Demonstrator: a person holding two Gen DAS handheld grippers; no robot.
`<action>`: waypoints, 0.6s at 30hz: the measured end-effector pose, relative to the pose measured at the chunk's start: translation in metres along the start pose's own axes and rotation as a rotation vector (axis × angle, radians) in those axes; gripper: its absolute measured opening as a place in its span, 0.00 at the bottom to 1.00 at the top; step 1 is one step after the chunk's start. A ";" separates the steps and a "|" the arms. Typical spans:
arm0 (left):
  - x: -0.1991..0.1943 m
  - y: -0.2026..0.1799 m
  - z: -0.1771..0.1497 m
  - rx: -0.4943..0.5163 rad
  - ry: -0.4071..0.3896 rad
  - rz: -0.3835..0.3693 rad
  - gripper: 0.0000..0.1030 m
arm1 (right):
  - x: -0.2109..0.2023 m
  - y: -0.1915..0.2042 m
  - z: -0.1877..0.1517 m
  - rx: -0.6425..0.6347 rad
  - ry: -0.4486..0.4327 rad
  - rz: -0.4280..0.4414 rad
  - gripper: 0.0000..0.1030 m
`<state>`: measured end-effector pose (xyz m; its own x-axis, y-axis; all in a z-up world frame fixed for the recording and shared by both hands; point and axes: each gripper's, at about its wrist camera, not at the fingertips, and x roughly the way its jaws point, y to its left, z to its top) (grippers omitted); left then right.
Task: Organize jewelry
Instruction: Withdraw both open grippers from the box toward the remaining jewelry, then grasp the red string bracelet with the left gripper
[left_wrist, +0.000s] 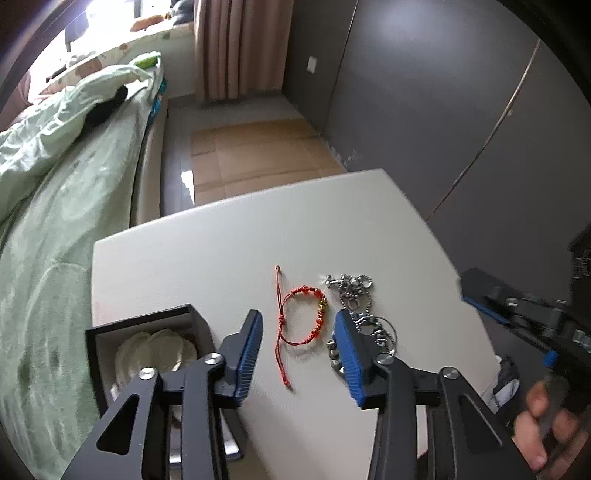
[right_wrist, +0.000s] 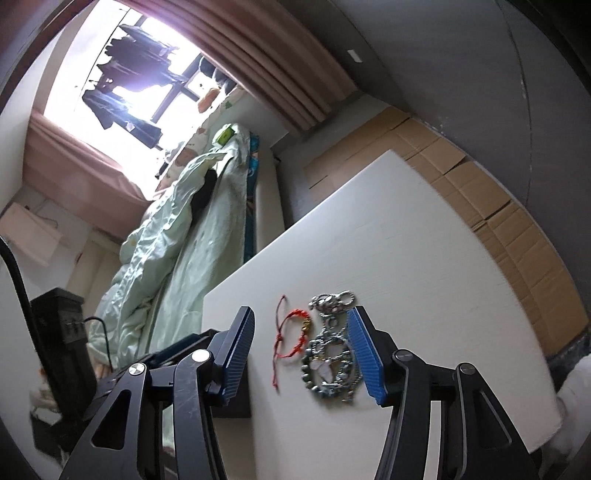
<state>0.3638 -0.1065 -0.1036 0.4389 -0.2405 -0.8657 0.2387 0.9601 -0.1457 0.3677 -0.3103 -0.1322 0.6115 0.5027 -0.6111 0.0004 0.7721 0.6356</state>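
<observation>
While both grippers' jaws stood apart and empty, the left gripper (left_wrist: 299, 354) hung above the red bracelet (left_wrist: 303, 317), the right gripper (right_wrist: 301, 354) over the silver chains (right_wrist: 330, 354) on the surface (right_wrist: 424, 258).

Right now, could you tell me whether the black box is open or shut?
Open: the black box has no lid on top, and its pale lining with a cream cushion shows inside.

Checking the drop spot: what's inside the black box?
The black box is open, showing pale, shell-like pieces and a hint of something reddish. The left gripper covers its near part.
</observation>
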 end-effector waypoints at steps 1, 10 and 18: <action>0.006 -0.001 0.001 0.001 0.014 0.007 0.39 | -0.001 -0.001 0.001 0.004 -0.001 0.000 0.53; 0.051 -0.001 0.003 0.007 0.103 0.085 0.32 | -0.008 -0.009 0.004 0.028 -0.014 0.006 0.53; 0.075 -0.004 0.007 0.023 0.123 0.142 0.30 | -0.010 -0.012 0.004 0.037 -0.019 0.008 0.53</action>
<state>0.4022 -0.1293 -0.1645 0.3606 -0.0824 -0.9291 0.2022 0.9793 -0.0083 0.3641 -0.3266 -0.1321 0.6265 0.5010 -0.5970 0.0248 0.7528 0.6578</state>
